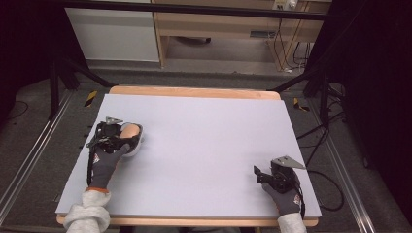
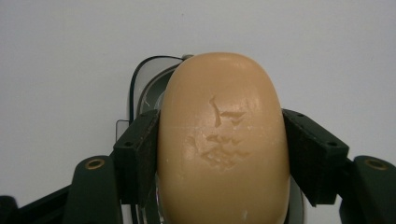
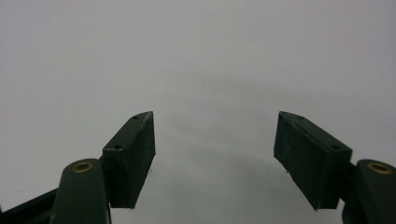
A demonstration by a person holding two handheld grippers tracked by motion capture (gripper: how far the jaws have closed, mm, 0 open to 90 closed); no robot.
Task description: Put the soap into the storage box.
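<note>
Two tools on pale tabletop (image 1: 204, 141). Left tool (image 2: 219, 154) clenched on tan oval soap bar (image 2: 222, 140), jaws pressing both sides; soap sits over white soap dish (image 2: 144, 88) at tabletop's left side. Right tool (image 3: 215, 158) released, jaws wide apart, near tabletop's front right corner, well apart from soap.

Smooth, waxy tan soap bar (image 2: 222, 140) with chipped dents; matt black plastic jaws; matt pale table (image 1: 204, 145), wooden edge
</note>
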